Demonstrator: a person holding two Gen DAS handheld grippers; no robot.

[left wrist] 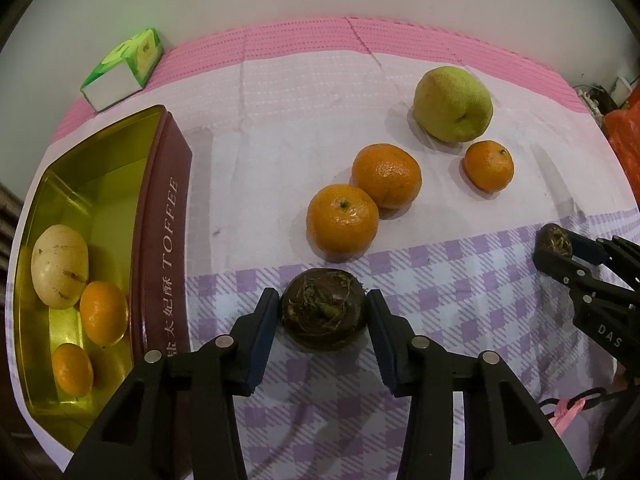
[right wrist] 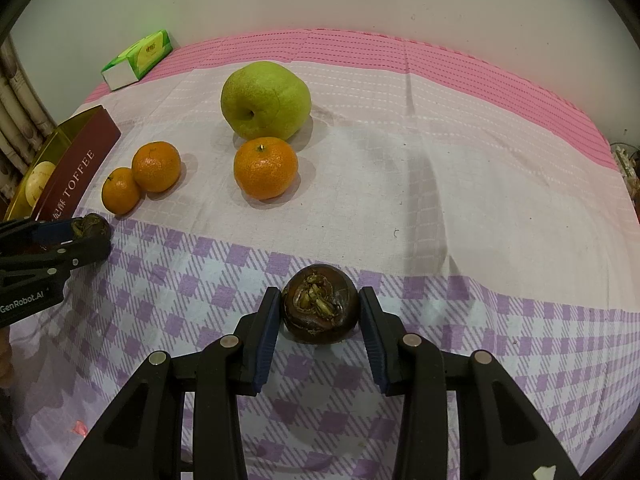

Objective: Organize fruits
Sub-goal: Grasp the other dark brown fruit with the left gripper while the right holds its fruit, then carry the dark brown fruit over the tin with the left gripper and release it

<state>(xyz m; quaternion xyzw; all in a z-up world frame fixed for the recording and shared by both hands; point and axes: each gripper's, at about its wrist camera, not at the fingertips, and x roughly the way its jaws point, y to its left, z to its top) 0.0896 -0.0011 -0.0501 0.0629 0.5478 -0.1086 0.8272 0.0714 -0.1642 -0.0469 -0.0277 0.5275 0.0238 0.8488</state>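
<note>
My left gripper (left wrist: 323, 300) is shut on a dark brown water chestnut (left wrist: 324, 314) that rests on the purple-checked cloth, one pad against each side. My right gripper (right wrist: 320, 298) is shut on a second water chestnut (right wrist: 320, 308), also low on the cloth. Each gripper shows in the other's view, at the frame edge. Three mandarins (left wrist: 342, 222) (left wrist: 386, 176) (left wrist: 489, 166) and a big green pear (left wrist: 452, 104) lie loose beyond the grippers. At the left, the maroon toffee tin (left wrist: 168, 240) holds a pale yellow fruit (left wrist: 60, 266) and two mandarins (left wrist: 104, 312).
A green tissue pack (left wrist: 124, 68) lies at the far left corner by the wall. The cloth's pink band (right wrist: 440, 64) runs along the back edge. Orange plastic (left wrist: 624, 136) and clutter sit off the table's right side.
</note>
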